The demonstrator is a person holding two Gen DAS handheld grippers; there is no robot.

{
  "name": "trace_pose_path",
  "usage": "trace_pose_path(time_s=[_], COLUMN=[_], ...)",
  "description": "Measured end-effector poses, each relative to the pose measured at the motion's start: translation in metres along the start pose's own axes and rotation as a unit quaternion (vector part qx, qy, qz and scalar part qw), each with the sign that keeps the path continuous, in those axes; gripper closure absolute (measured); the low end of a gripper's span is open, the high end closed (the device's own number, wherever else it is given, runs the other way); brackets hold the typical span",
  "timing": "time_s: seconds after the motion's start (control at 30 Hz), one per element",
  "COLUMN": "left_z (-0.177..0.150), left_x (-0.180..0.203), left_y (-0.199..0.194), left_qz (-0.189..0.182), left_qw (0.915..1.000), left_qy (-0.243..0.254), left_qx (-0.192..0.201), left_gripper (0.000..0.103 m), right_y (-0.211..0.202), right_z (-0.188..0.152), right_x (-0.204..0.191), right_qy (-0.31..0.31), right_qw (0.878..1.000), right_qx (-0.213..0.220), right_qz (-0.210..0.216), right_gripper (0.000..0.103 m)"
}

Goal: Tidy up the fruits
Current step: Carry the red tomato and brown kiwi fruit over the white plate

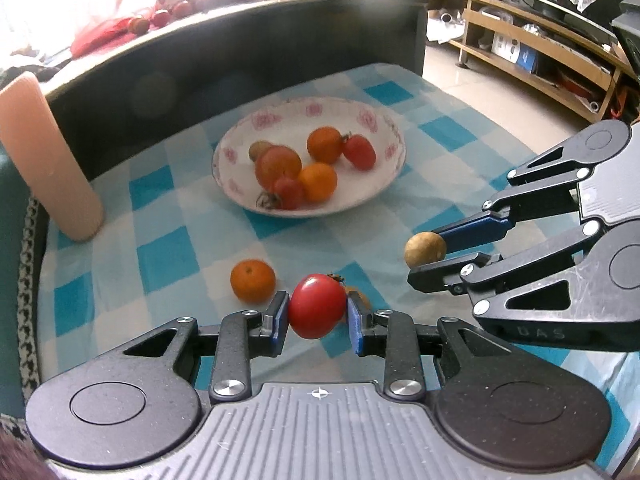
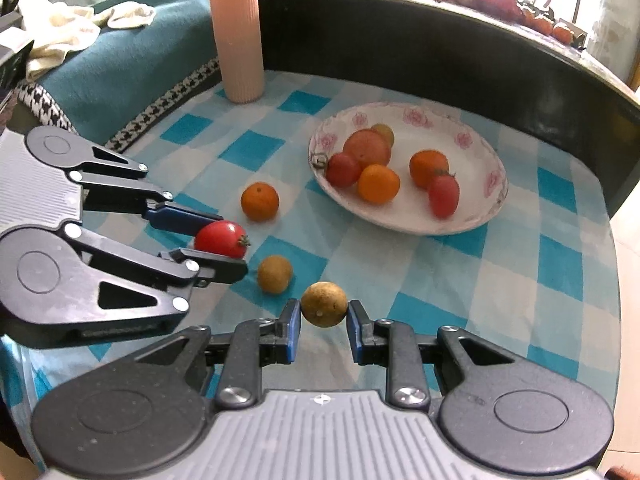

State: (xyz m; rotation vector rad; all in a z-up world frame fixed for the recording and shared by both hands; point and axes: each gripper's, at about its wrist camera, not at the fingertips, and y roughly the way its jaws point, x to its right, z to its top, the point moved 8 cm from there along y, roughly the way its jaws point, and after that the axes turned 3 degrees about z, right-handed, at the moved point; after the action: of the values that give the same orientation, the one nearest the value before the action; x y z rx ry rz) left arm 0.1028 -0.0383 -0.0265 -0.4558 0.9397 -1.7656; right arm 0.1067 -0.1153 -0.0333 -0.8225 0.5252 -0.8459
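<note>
The left gripper [image 1: 318, 312] is clamped on a red cherry tomato [image 1: 317, 306], pads pressing its two flanks across the widest part; the right gripper [image 2: 323, 316] is clenched the same way on a small brown longan [image 2: 324, 304]. Both fruits look light, but the tomato's skin is smooth, glossy and thin, so I judge it prone to slip or split if squeezed harder, while the longan's dry, rough shell should grip well yet may crack. Just beyond on the blue checked cloth [image 2: 560, 268] lie a loose mandarin [image 2: 259, 201] and a second longan [image 2: 274, 273]. Farther out, the flowered bowl [image 2: 486, 204] already holds tomatoes and mandarins.
</note>
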Motion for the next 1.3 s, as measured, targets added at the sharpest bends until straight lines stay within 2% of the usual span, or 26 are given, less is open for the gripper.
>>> trace_pose_path(time_s=[0.37, 0.63, 0.83, 1.3], left_z=[0.034, 0.062, 0.08, 0.101], left_x=[0.001, -0.012, -0.02, -0.03], left_y=[0.006, 0.02, 0.033, 0.065], left_qz=[0.009, 0.024, 0.028, 0.034], left_qw=[0.9998, 0.9991, 0.9987, 0.9981], left_qy=[0.003, -0.015, -0.014, -0.028], left_qx=[0.02, 0.033, 0.039, 0.042], left_gripper=[0.065, 0.067, 0.067, 0.067], right_y=[-0.011, -0.012, -0.003, 0.023], right_z=[0.028, 0.054, 0.072, 0.098], right_x=[0.02, 0.043, 0.064, 0.097], right_qy=[0.02, 0.045, 0.08, 0.081], right_qw=[0.999, 0.997, 0.994, 0.992], right_qx=[0.035, 0.059, 0.07, 0.075], right_qz=[-0.018, -0.038, -0.038, -0.063], right_gripper=[0.062, 0.062, 0.062, 0.062])
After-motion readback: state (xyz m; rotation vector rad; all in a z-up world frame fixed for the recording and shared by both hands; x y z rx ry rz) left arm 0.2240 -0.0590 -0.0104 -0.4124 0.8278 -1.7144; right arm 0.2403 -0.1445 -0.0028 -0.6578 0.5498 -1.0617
